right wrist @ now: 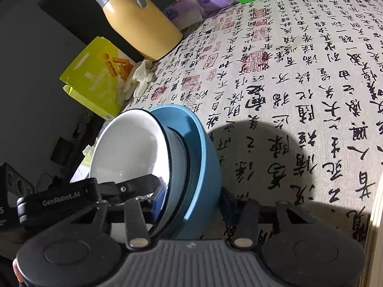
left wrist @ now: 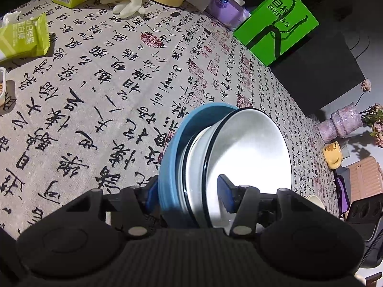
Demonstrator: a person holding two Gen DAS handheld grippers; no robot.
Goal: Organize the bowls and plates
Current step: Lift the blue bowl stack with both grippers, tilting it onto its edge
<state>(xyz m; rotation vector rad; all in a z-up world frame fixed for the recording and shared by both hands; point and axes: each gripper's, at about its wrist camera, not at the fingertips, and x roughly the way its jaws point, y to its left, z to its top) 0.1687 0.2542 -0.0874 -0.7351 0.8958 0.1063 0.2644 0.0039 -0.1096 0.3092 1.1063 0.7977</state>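
Gripping one nested stack from opposite sides, above the cloth-covered table.
Left wrist view: left gripper clamped across the stack's rim; one blue bowl, at least two white bowls inside.
Right wrist view: right gripper clamped likewise, steadying the load; same count, stack tilted.

Hard light; glare inside white bowl. Round shadow on worktop at 4 o'clock. Corners dark, fisheye-bent.
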